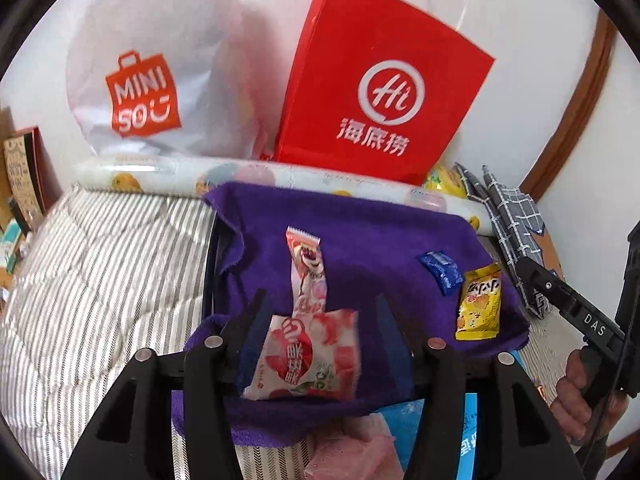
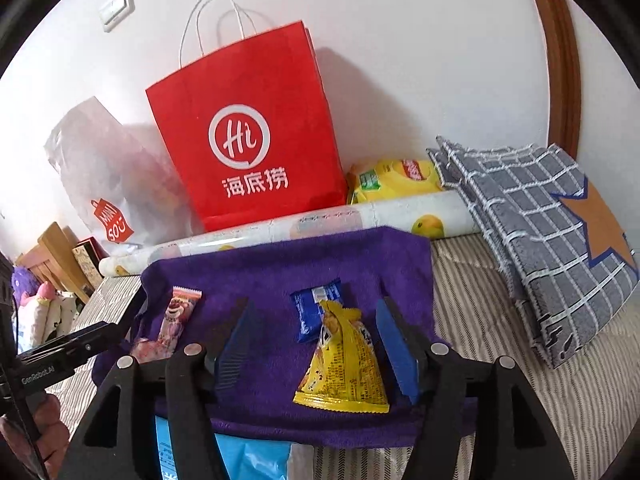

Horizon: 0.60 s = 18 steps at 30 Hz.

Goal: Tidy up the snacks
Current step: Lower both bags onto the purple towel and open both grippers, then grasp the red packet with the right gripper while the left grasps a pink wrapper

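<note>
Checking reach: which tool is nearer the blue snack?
Right. The right tool straddles the yellow packet touching the blue snack; the left tool sits around the pink packet, well left of it.

The red paper bag [image 1: 372, 92] hides most of the yellow packet [image 1: 444, 180] behind it in the left wrist view, and its handles run off the top edge. The purple cloth [image 2: 280, 280] covers the middle of the patterned roll [image 2: 360, 216]. A blue package [image 2: 248, 456] under the cloth is cut off by the bottom edge; its print is unreadable. The white plastic bag [image 2: 100, 168] is too hazy for its contents to be told.
</note>
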{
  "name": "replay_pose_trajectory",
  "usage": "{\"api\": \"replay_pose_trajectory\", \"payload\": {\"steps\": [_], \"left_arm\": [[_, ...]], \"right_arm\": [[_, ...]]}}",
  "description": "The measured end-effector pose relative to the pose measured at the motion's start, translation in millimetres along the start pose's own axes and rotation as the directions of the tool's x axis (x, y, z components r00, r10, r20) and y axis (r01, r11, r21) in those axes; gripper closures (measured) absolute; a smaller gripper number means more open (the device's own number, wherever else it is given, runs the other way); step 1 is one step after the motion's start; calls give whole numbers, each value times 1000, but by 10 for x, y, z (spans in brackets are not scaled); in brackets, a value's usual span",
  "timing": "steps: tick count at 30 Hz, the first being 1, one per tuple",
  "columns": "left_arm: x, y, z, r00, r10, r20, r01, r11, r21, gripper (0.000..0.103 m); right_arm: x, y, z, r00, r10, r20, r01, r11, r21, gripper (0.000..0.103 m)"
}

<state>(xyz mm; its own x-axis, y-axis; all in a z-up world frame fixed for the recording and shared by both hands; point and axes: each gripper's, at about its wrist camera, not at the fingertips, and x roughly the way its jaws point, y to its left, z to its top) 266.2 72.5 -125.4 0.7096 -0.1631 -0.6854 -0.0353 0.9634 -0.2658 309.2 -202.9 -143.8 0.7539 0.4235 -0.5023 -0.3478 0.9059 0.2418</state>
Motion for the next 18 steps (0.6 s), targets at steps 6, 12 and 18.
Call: {"api": "replay_pose_trajectory", "payload": {"steps": [6, 12, 18], "left_arm": [[-105, -121, -8, 999, 5, 48, -7, 998, 55, 42], [-104, -128, 2, 1000, -17, 26, 16, 999, 46, 38], [-121, -68, 30, 999, -26, 22, 26, 1000, 15, 34]], "right_arm": [[-142, 27, 9, 998, -2, 71, 5, 1000, -30, 42], [-274, 41, 58, 993, 17, 114, -14, 999, -29, 42], [-471, 36, 52, 998, 22, 61, -22, 1000, 8, 42]]}}
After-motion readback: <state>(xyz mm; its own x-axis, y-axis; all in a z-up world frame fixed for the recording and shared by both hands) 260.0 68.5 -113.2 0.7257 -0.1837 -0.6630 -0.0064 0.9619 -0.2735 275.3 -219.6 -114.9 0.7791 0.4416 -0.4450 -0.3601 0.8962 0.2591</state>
